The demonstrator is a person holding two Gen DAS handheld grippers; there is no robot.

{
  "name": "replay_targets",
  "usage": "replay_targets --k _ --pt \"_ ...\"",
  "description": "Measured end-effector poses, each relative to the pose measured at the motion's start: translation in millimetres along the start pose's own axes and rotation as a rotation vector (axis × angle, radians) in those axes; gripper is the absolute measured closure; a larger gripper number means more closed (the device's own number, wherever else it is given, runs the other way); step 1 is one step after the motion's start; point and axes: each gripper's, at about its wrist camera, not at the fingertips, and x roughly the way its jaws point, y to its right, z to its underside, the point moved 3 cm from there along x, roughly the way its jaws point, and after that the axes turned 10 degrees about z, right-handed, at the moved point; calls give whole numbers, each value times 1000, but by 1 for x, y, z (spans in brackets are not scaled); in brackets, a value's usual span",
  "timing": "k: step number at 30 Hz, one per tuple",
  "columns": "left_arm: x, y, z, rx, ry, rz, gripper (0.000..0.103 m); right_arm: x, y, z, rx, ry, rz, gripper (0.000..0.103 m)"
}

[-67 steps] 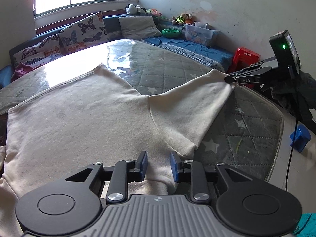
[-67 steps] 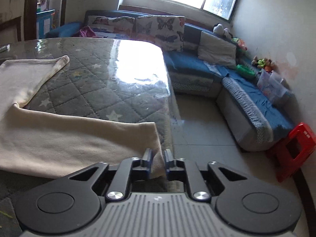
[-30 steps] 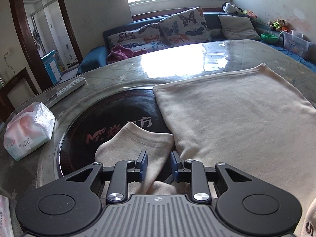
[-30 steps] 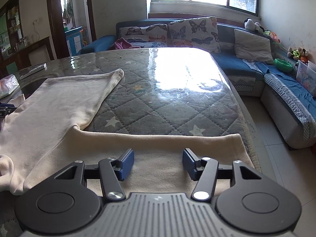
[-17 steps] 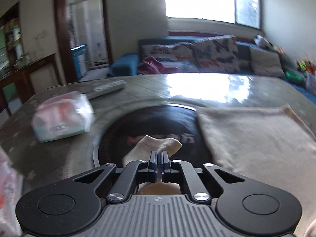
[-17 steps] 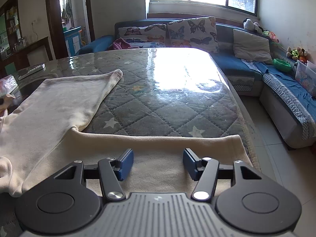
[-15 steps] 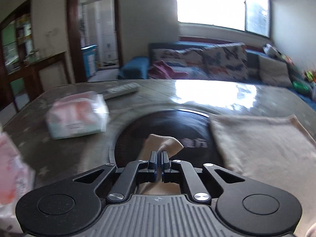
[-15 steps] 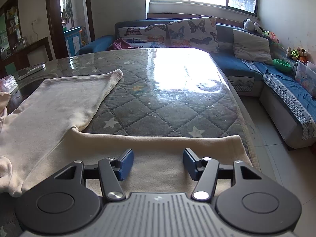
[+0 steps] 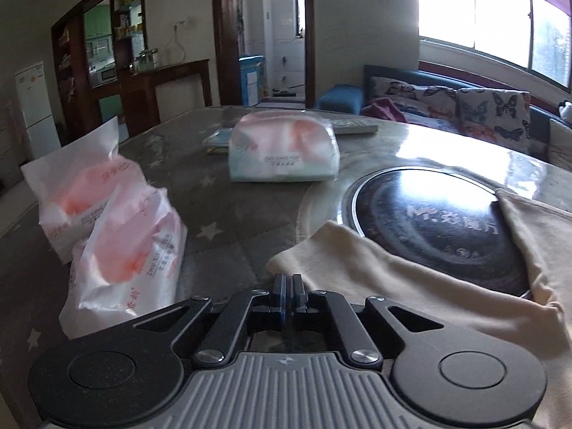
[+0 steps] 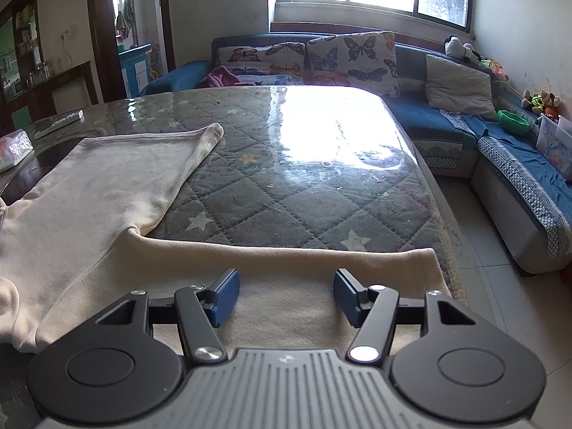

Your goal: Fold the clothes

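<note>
A cream sweatshirt [image 10: 107,186] lies spread on the quilted table [image 10: 286,193]. In the left wrist view its left sleeve [image 9: 393,279] stretches across the rim of a black round plate [image 9: 429,221]. My left gripper [image 9: 287,280] is shut on the cuff end of that sleeve. In the right wrist view the other sleeve [image 10: 304,261] lies flat towards the table's right edge. My right gripper [image 10: 286,279] hovers over it with its jaws opening; the cloth is below and between the blue pads [image 10: 225,293], which do not press on it.
Three tissue packs [image 9: 118,236] [image 9: 82,193] [image 9: 282,153] sit left of and beyond the left gripper, with a remote [image 9: 354,127] further back. A blue sofa [image 10: 464,121] with cushions wraps the far and right sides. The table's right edge [image 10: 447,232] drops to tiled floor.
The left jaws closed on the sleeve cuff, and the gripper swung left, drawing the sleeve out over the black plate. The right jaws widened slightly; that hand stayed put.
</note>
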Motion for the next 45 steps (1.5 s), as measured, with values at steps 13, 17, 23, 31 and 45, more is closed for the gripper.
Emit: replay_targets --k 13,17,23,31,45 --pt "11 6 -13 -22 -4 8 88 0 -1 -1 -7 -6 7 41" --pt "12 7 -9 35 9 -60 103 1 -1 -1 -7 -6 10 39" --pt "4 -10 -2 13 0 -114 103 3 1 -1 -6 -6 11 35" --pt "-38 51 -14 64 61 183 102 3 -1 -2 -10 -6 17 35" --pt "-12 169 8 115 -73 558 102 2 -2 1 4 0 21 34"
